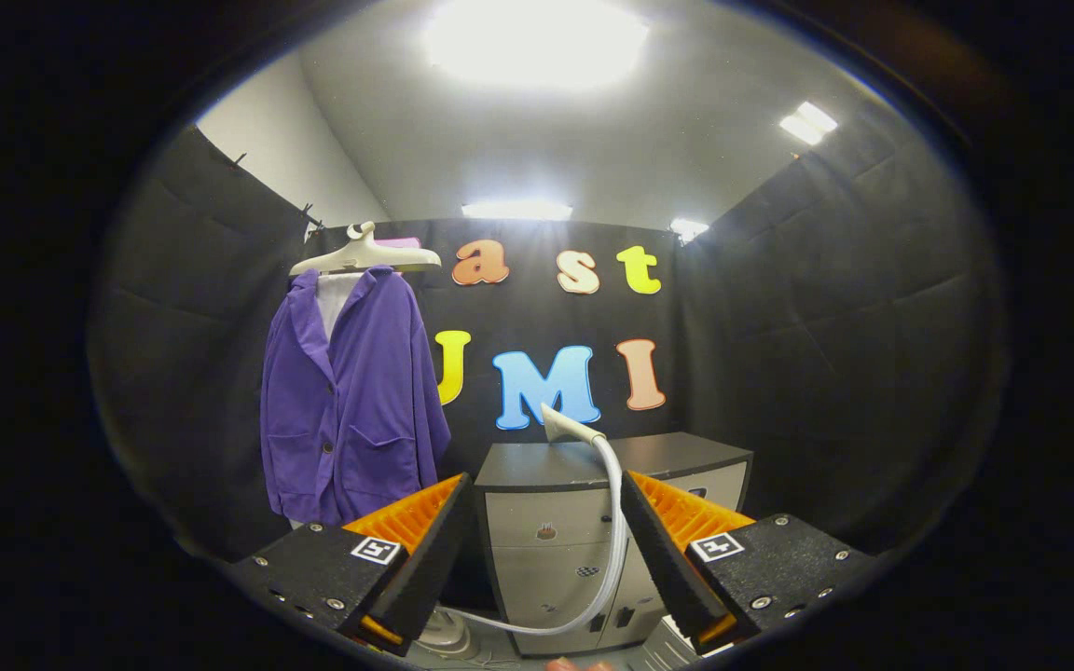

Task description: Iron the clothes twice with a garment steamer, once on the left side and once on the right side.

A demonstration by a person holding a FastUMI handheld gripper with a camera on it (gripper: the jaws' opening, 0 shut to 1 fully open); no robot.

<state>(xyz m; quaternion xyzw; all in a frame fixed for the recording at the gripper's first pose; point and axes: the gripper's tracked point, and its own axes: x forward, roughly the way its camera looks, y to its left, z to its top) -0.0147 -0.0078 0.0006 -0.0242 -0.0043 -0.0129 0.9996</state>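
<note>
A: Where is the steamer head [563,426] sitting?
B: Beyond the tongs [546,531], on the cabinet [584,461], hose [607,559] trailing down between them. Tongs are gaping wide, holding nothing.
A: The jacket [351,401]?
B: Hanging off to the left.

Gripper [546,550] is a two-finger unit, jaws apart with nothing pressed between them. Each finger is a wedge-shaped slab, narrowing toward the tip, with a flat textured inner pad face and a ribbed, grooved outer side. Each finger mounts on a black, speckled, matte block with angled edges. Each block carries a small square white tag with a black pattern on its top face. Round silver screw heads sit at the block corners and along the edges, several per block.
</note>
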